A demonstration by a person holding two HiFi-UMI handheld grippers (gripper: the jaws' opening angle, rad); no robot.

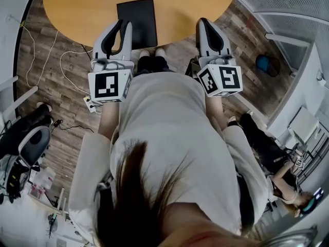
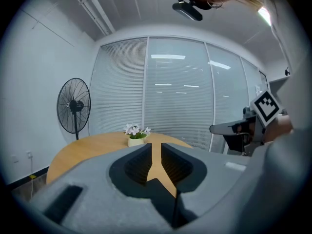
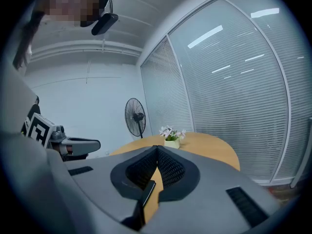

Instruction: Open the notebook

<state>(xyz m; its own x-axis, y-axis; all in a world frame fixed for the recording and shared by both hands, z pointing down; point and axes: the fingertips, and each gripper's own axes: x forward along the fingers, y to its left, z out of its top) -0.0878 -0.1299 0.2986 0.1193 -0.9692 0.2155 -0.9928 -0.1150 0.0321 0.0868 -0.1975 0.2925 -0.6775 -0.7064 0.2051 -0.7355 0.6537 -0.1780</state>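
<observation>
— How do we hold our tools?

— Our left tool (image 2: 154, 147) has its jaws a narrow slit apart. Nothing sits in that slit; we only see the bare worktop (image 1: 77, 9) through it. Our right tool (image 3: 157, 149) has its jaws pressed together at the tips, pinching nothing.

— And the notebook?

— The notebook (image 1: 136, 20) lies flat and closed on the worktop, black cover up, near our edge. In the head view the left tool's tip is right at its left edge; we cannot tell whether it touches. The right tool is off to the notebook's right, apart from it, at the worktop's rim.

— What do we see further out?

— A small pot of white flowers (image 2: 136, 136) stands on the far side of the worktop. A standing fan (image 2: 73, 105) is beyond it, with blinds (image 2: 175, 106) behind. Cables (image 1: 67, 66) trail over the wooden floor (image 1: 46, 102) at our left.
</observation>
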